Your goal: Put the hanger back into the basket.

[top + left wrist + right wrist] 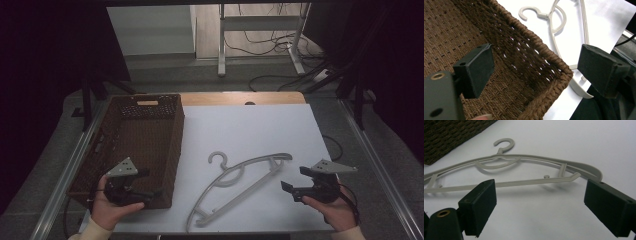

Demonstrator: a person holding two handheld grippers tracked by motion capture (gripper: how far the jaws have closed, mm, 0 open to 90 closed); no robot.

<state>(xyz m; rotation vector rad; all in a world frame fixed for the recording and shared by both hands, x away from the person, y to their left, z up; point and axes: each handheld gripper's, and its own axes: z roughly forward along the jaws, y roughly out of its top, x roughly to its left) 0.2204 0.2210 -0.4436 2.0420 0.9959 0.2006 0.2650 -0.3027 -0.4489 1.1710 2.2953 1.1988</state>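
I'm holding my left gripper [150,186] over the near right corner of the wicker basket [170,130], jaws wide apart, nothing btwn them. My right gripper [290,189] is hovering just right of the beige hanger [240,186], also wide open, empty. Hanger's lying flat on the white table [250,130], beside the basket, hook pointing away from me.

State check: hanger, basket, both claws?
Hanger: lying flat on the white table top, beside the basket, not held.
Basket: upright, nothing inside where its floor shows.
Left claw: open, over the basket's near corner, holding nothing.
Right claw: open, pointed at the hanger, apart from it.
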